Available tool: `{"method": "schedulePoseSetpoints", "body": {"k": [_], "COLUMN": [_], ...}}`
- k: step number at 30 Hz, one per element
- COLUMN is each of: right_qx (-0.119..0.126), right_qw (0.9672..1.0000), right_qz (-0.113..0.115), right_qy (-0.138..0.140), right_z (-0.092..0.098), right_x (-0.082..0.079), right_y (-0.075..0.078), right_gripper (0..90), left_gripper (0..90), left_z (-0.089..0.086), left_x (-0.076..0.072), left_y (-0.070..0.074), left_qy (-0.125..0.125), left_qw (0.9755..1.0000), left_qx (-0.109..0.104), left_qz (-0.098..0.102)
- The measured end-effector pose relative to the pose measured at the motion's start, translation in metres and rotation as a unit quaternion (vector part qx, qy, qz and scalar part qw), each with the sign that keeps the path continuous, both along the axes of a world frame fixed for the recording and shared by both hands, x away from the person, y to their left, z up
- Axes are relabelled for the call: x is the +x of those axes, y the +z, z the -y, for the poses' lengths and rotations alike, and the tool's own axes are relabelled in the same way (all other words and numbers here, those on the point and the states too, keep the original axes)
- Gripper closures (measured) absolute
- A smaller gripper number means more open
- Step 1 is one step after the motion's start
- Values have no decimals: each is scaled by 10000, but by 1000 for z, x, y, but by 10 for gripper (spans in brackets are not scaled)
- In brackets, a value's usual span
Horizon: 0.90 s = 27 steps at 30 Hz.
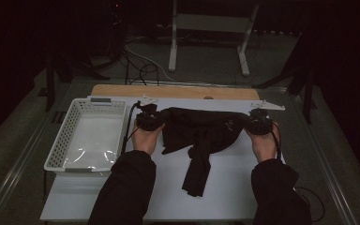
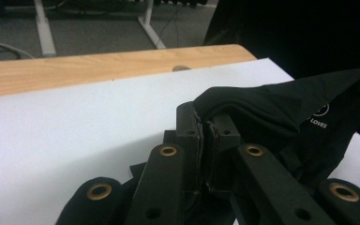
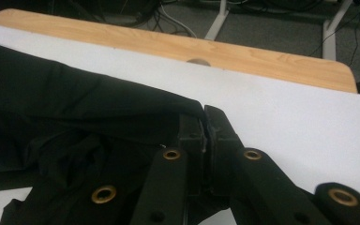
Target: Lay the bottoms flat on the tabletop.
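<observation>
A black garment hangs stretched between my two grippers above the white sheet, with a sleeve trailing down toward the front. My left gripper is shut on its left edge; in the left gripper view the jaws pinch a fold of the black garment, which bears small white lettering. My right gripper is shut on the right edge; in the right gripper view the pads clamp the black garment at its corner.
A white perforated basket with clear plastic lying in it stands at the left of the sheet. The wooden table edge runs along the back. Table legs and cables lie on the floor beyond.
</observation>
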State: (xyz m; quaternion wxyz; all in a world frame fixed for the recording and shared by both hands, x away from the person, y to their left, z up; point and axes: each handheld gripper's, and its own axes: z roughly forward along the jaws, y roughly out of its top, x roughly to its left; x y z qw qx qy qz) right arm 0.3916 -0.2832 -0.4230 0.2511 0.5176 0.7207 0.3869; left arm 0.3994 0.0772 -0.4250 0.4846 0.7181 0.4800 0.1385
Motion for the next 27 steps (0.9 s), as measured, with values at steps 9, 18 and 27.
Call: {"method": "schedulePoseSetpoints", "body": {"k": [9, 18, 27], "right_qx": [-33, -35, 110], "right_qw": [10000, 9976, 9981], "right_qz": [-51, -452, -474], "right_qy": [-16, -519, -378], "right_z": [-1, 4, 2], "right_x": [10, 31, 24], "right_y": [-9, -28, -28], "right_gripper": [866, 479, 322], "left_gripper": [859, 471, 306], "left_z": [1, 9, 23], "left_x": [11, 24, 14], "left_y": [-4, -20, -20], "left_qy": [60, 498, 122], "left_qw": [10000, 9975, 9990], "left_qx": [62, 427, 380], "left_qz": [-29, -265, -187]}}
